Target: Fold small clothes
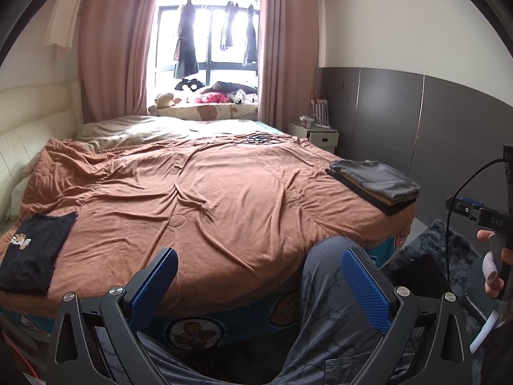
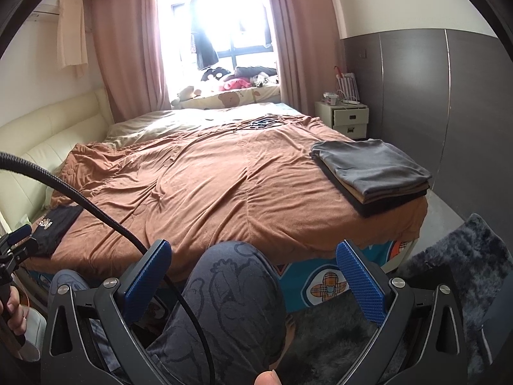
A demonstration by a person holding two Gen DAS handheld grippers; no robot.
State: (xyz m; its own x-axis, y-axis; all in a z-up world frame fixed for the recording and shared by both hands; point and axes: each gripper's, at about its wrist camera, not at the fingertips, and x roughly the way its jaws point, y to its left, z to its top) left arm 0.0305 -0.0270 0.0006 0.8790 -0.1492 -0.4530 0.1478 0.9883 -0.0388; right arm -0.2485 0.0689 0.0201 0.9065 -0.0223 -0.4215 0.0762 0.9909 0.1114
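A folded black shirt (image 1: pixel 33 250) with a small light print lies at the bed's near left corner, also seen in the right wrist view as a dark shirt (image 2: pixel 57 227). A stack of folded clothes (image 1: pixel 373 181), grey on top, rests at the bed's right edge, the same stack (image 2: pixel 372 173) showing in the right wrist view. My left gripper (image 1: pixel 259 284) is open and holds nothing, low before the bed's foot above the person's knee. My right gripper (image 2: pixel 253 277) is open too, over the other knee, with nothing between its blue pads.
The brown bedspread (image 1: pixel 208 192) covers the bed. A white nightstand (image 2: pixel 349 117) stands at the far right by a grey wall panel. A dark shaggy rug (image 2: pixel 455 256) lies on the floor to the right. A black cable (image 2: pixel 105 216) crosses the right wrist view.
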